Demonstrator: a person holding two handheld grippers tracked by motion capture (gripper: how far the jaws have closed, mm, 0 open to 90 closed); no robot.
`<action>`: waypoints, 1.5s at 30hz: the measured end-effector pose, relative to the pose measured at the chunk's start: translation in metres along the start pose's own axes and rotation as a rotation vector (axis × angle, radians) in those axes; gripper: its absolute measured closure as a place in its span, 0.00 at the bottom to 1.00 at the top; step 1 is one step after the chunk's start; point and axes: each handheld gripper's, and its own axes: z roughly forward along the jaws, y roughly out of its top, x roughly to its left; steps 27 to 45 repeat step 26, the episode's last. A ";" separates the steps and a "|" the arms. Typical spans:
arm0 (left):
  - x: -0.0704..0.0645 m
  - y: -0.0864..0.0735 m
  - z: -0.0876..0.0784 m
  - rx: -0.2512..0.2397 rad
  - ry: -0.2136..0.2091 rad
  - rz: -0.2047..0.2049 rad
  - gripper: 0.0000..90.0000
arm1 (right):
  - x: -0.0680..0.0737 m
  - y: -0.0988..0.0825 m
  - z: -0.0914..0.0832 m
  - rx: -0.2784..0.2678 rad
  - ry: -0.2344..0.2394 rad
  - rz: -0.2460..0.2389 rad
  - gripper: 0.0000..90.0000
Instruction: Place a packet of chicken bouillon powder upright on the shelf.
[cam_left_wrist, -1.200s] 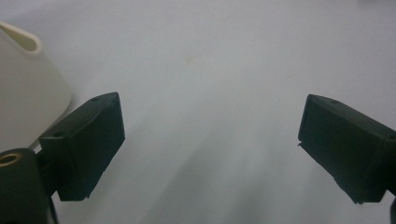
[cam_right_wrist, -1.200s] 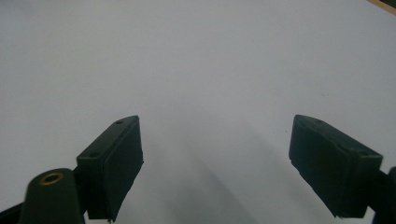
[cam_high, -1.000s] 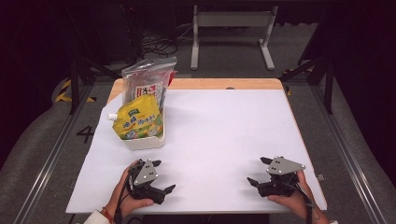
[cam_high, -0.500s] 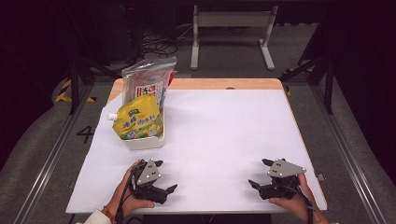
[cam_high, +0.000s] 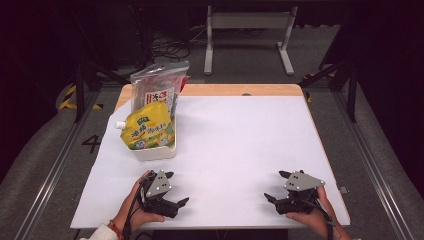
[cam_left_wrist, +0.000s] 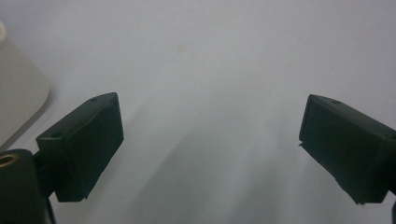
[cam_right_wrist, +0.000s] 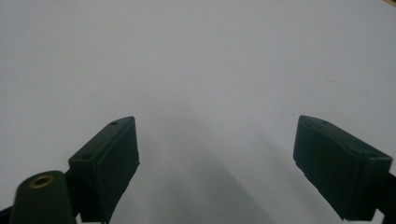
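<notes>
A white bin (cam_high: 152, 151) stands at the table's left. A yellow spouted pouch (cam_high: 146, 129) leans in it, with a clear bag (cam_high: 159, 90) bearing a red and white label behind the pouch. My left gripper (cam_high: 177, 188) rests low over the white tabletop near the front edge, in front of the bin, jaws wide open and nothing between them. In the left gripper view, my left gripper (cam_left_wrist: 210, 144) faces bare white surface, with the bin's corner (cam_left_wrist: 18, 102) at the left. My right gripper (cam_high: 276, 185) sits open at the front right, and in its own view my right gripper (cam_right_wrist: 217, 158) is open over the white surface.
The white tabletop (cam_high: 240, 145) stretches between the bin and the two grippers. A wooden strip (cam_high: 240, 90) edges the far side. Dark floor, metal rails and a grey stand frame (cam_high: 247, 35) lie beyond the table.
Both hands have shifted only slightly toward the front edge. The jaws stay open and the bin's contents have not moved.
</notes>
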 end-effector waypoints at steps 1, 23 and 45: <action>0.001 0.000 0.000 0.000 0.001 0.000 0.08 | 0.000 0.000 0.000 0.001 0.000 0.002 0.15; 0.008 0.001 -0.003 -0.009 0.017 -0.019 0.08 | -0.003 0.000 0.000 -0.012 -0.008 0.015 0.15; 0.009 0.001 -0.004 -0.020 0.018 -0.034 0.08 | -0.003 0.000 0.001 -0.008 -0.010 0.017 0.15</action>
